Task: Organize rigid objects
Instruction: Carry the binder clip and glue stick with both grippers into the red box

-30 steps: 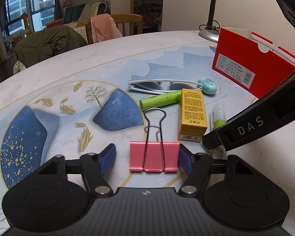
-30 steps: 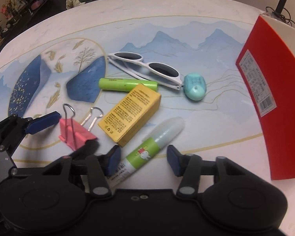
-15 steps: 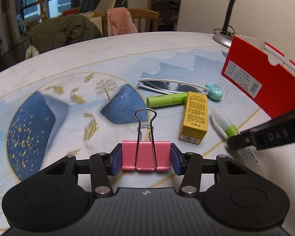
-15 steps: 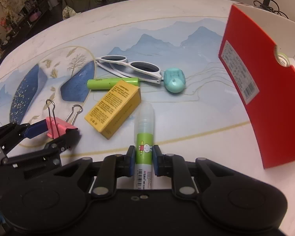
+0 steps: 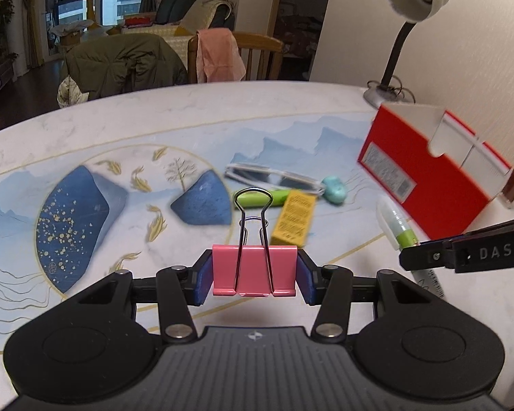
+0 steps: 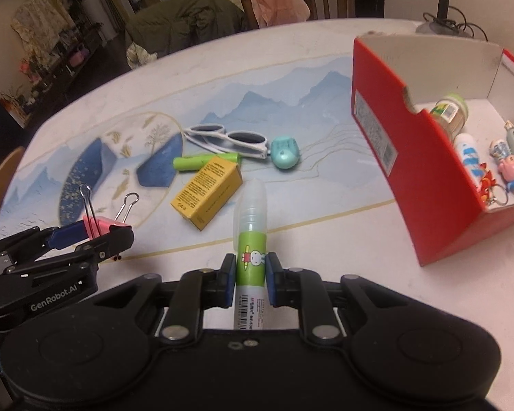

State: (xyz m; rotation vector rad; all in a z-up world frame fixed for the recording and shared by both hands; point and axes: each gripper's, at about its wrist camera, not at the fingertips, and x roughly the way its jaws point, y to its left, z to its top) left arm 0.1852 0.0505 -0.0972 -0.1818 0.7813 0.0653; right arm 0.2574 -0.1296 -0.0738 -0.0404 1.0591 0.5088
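Note:
My left gripper (image 5: 254, 275) is shut on a pink binder clip (image 5: 254, 269), lifted off the table with its wire handles pointing up. In the right wrist view the same clip (image 6: 101, 225) shows at the lower left in the left gripper (image 6: 85, 234). My right gripper (image 6: 251, 275) is shut on a glue stick (image 6: 251, 236) with a green label and clear cap, raised above the table; the glue stick (image 5: 395, 221) also shows in the left wrist view. A red box (image 6: 387, 137) stands open at the right, holding small items.
On the table lie white sunglasses (image 6: 228, 138), a green tube (image 6: 202, 161), a yellow carton (image 6: 209, 195) and a teal oval object (image 6: 284, 153). A desk lamp (image 5: 411, 7) stands behind the red box (image 5: 425, 174). Chairs with clothing stand beyond the far table edge.
Both grippers closed, the left on the pink binder clip and the right on the glue stick, and both then lifted their objects off the table.

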